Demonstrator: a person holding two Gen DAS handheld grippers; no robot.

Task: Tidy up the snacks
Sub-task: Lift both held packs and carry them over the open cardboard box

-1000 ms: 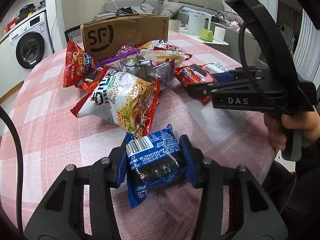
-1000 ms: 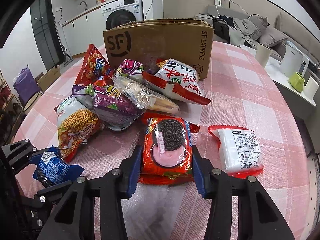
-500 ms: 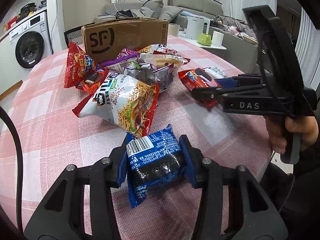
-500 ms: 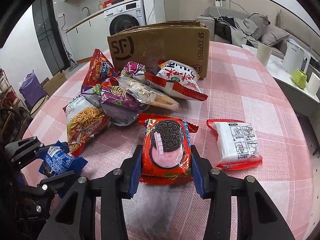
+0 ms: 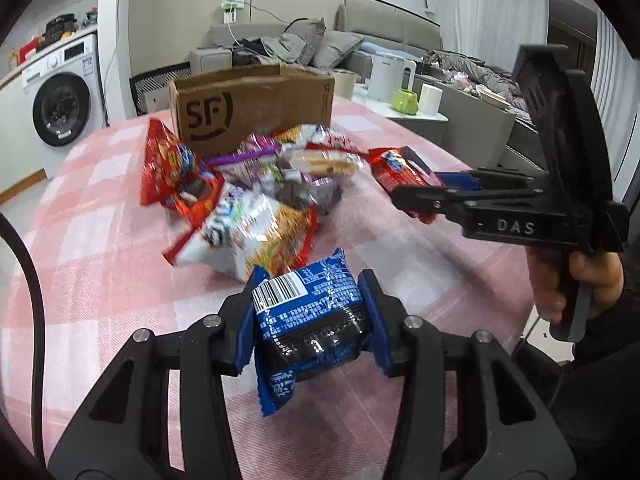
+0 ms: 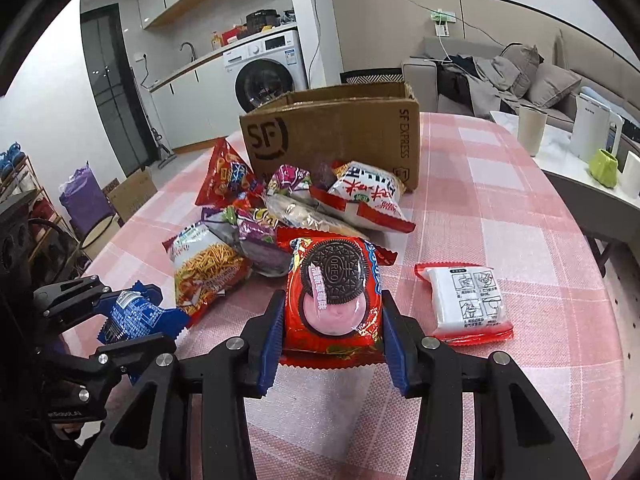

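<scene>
While both packets hang clear of the worktop [image 6: 500, 208], carry on to the cardboard box [image 6: 340, 128] behind the pile. Left gripper [image 5: 308, 312]: clamped on one blue biscuit packet [image 5: 308, 308], low at the near edge. Keep level, lift above the box rim before letting go. Loose on the cloth, left to right: one red pouch [image 6: 226, 176], one noodle-snack bag [image 6: 204, 268], one purple bag [image 6: 256, 236], one white-and-red bag [image 6: 368, 192]. Right gripper [image 6: 332, 312]: pinched on one red Oreo packet [image 6: 332, 296]. Further right: one white sachet [image 6: 468, 304].

Even indoor light — fisheye-warped, slightly blurred
</scene>
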